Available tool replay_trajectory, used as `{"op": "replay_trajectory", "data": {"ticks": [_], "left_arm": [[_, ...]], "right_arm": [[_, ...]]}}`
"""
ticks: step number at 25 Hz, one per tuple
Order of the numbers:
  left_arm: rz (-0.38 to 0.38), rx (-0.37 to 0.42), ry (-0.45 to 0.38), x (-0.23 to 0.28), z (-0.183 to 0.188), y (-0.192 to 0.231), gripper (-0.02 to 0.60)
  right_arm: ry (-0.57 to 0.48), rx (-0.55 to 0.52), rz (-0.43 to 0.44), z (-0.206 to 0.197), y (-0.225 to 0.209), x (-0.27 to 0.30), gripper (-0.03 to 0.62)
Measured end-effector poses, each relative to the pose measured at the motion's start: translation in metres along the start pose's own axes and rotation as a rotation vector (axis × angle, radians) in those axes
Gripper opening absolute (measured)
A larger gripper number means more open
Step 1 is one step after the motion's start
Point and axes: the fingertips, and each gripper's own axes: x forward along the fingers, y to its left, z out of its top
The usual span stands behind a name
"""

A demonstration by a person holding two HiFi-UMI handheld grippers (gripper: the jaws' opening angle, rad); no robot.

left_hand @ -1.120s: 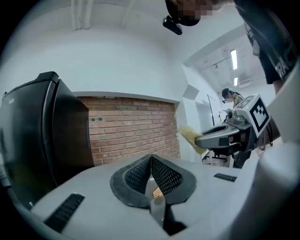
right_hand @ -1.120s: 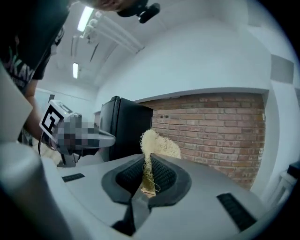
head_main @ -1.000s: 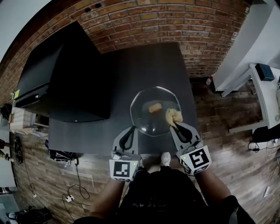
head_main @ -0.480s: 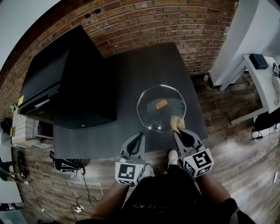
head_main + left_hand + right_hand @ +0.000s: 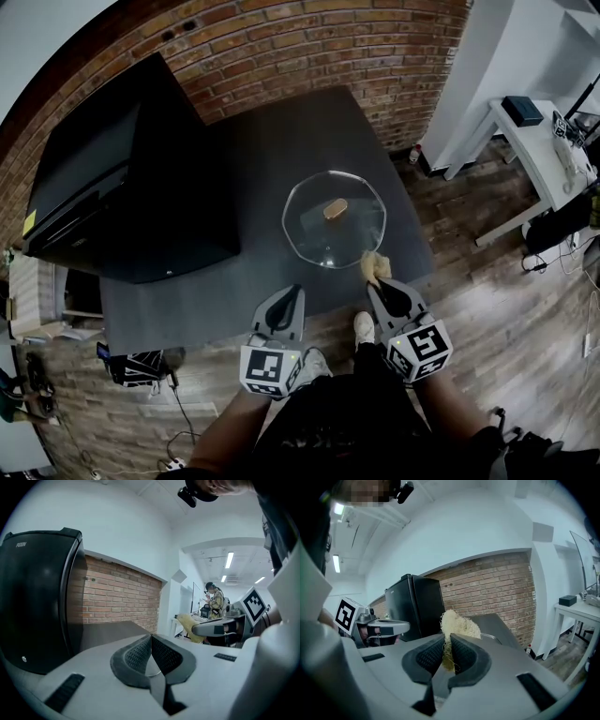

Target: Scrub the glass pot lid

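Note:
A round glass pot lid point(image 5: 333, 220) with a tan knob point(image 5: 335, 208) lies flat on the dark table point(image 5: 262, 159) near its front right corner. My right gripper point(image 5: 382, 282) is shut on a pale yellow fibrous scrubber point(image 5: 374, 266), held at the lid's near right rim; in the right gripper view the scrubber point(image 5: 457, 625) sticks up from between the jaws. My left gripper point(image 5: 292, 293) is shut with nothing in it, hovering at the table's front edge, short of the lid. In the left gripper view the left gripper point(image 5: 151, 637) has its pads pressed together.
A black cabinet-like appliance point(image 5: 122, 178) fills the table's left side. A brick wall point(image 5: 309, 47) runs behind. A white desk point(image 5: 539, 141) with small items stands to the right on the wood floor point(image 5: 487, 309).
Both grippers have drawn back toward the table's front edge. The scrubber has slid from the lid's right side to its near right rim. The left gripper has come off the lid.

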Motion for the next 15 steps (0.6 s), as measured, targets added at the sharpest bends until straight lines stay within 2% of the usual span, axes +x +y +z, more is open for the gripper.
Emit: {"op": "replay_trajectory", "data": {"ticks": [5,15], "left_arm": [[-0.035,-0.005,0.014,-0.013,-0.011,0.001,0.032],[-0.073,-0.009,-0.005,-0.028,-0.011,-0.007,0.032]], "right_arm": [[-0.003,0.014,-0.033,-0.007,0.018,-0.006,0.043],[-0.01,0.012,-0.071,-0.018,0.037,-0.025,0.043]]}}
